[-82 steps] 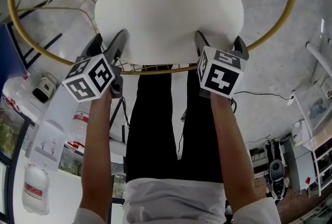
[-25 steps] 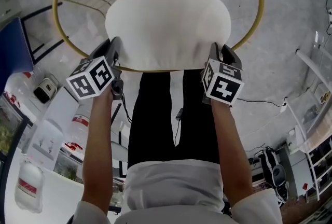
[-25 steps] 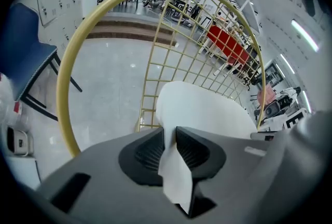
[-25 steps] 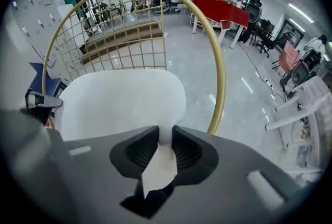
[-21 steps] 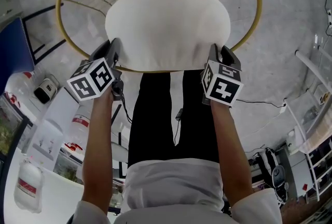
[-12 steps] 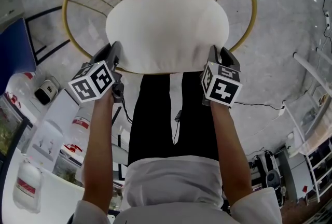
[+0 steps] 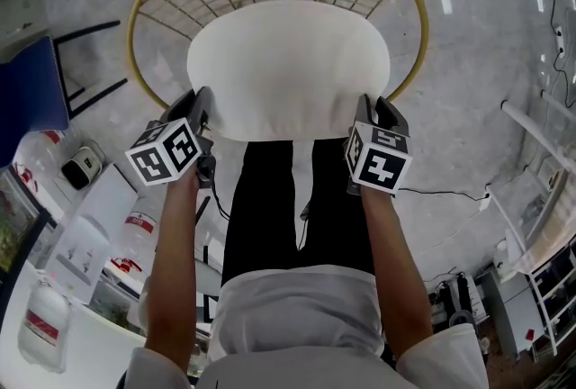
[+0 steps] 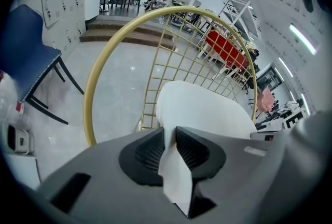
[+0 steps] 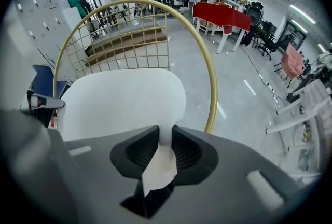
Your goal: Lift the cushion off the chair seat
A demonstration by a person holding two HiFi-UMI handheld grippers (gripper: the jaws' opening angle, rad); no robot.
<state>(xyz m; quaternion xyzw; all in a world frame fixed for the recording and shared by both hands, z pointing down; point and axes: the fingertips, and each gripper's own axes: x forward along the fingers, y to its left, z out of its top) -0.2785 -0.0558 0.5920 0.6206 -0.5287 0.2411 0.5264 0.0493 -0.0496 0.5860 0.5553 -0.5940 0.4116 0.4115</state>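
I judge the step in hand to be the lift itself. The left gripper (image 8: 170,135) has its jaws pinching a fold of the white round cushion (image 7: 288,63) at the edge nearest to me. The right gripper (image 9: 165,137) has its jaws pinching the same edge further to the right. The cushion lies over the seat of the gold wire chair (image 9: 212,96), inside its round rim. Its near edge reaches past the front of the chair. I cannot tell if its far part is already free of the seat.

The next move, I think, calls for raising both grippers evenly and keeping the pinch firm, because only thin folds of fabric are held and they could slip.

I can read no writing. The cubes carry only square markers, and the red label on the plastic bottle (image 7: 43,324), well apart from the chair, is too small to read.
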